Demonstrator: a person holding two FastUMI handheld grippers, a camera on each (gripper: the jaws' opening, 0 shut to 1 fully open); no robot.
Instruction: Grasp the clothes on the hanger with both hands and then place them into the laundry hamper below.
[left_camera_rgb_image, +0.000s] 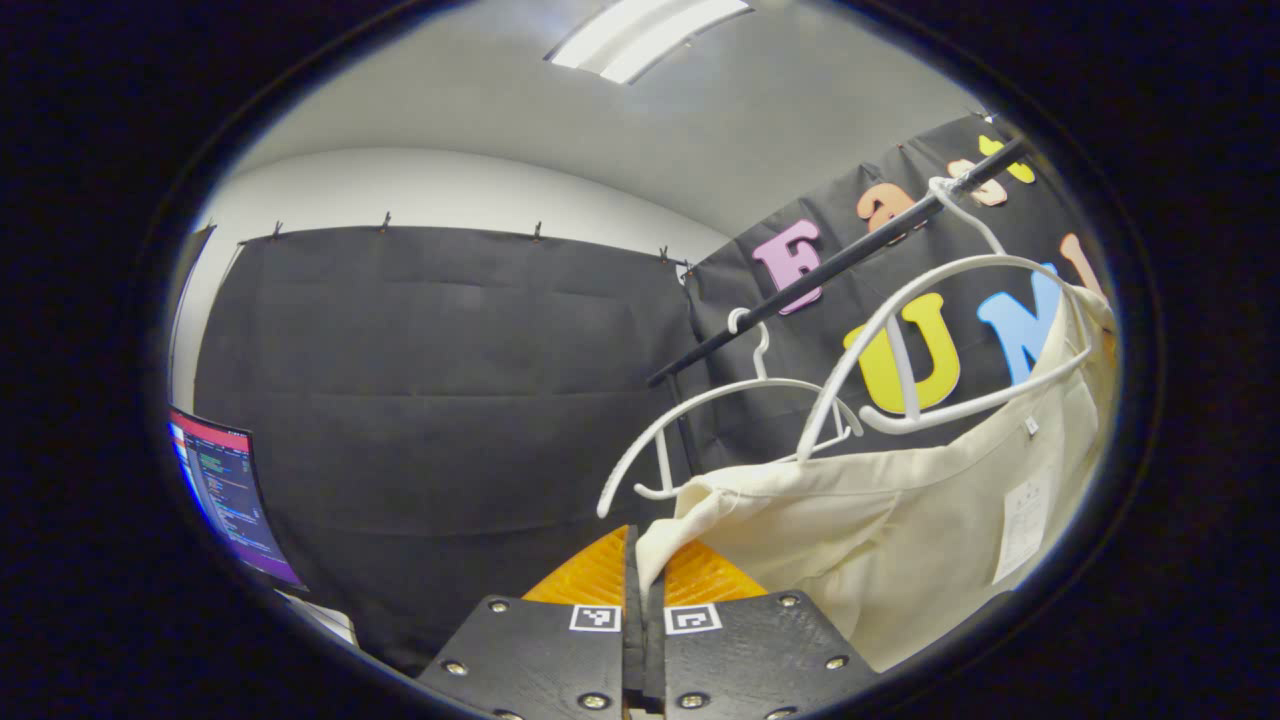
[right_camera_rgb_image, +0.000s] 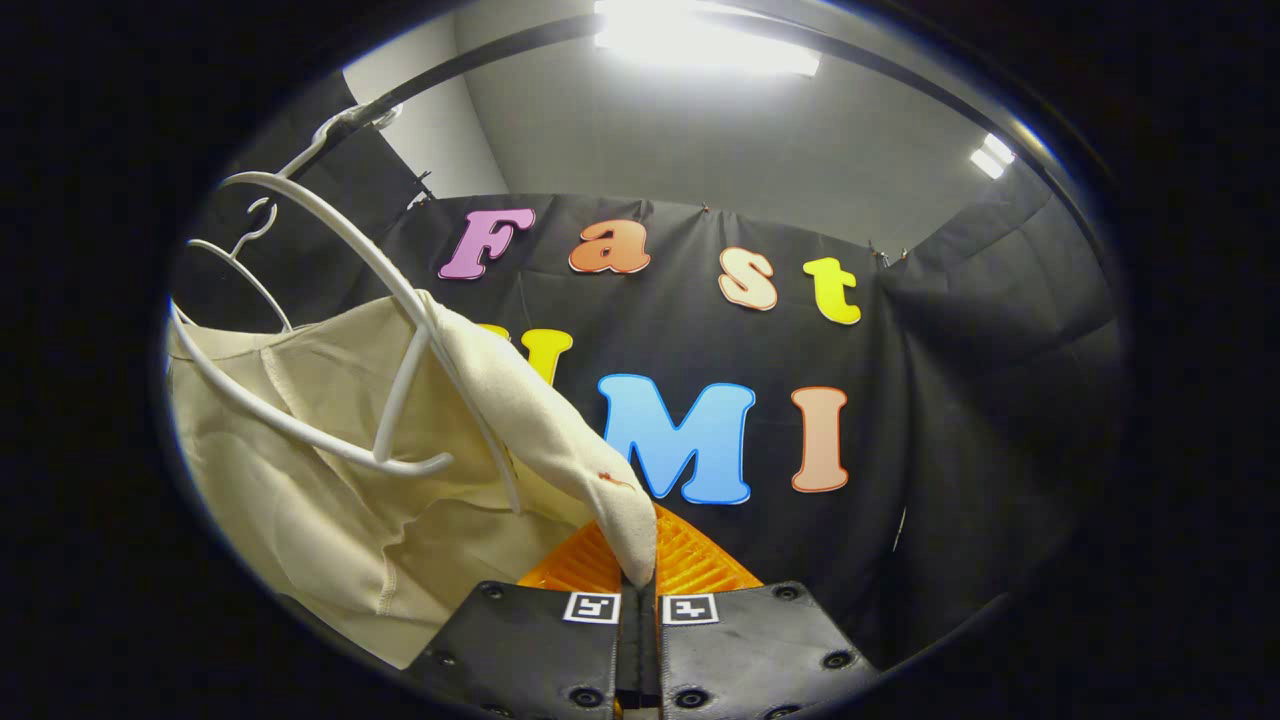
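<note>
Both grippers, left gripper (left_camera_rgb_image: 645, 580) and right gripper (right_camera_rgb_image: 640, 570), have their jaws pinched on the cream shirt (left_camera_rgb_image: 900, 520), which hangs from the white hanger (left_camera_rgb_image: 930, 330) at upper right.

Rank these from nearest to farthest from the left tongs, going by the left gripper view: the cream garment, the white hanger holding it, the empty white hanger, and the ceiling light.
1. Cream garment, pinched in the left tongs.
2. Empty white hanger and white hanger holding the garment, above right on the black rail: too close to call.
3. Ceiling light, at the top, farthest.
</note>
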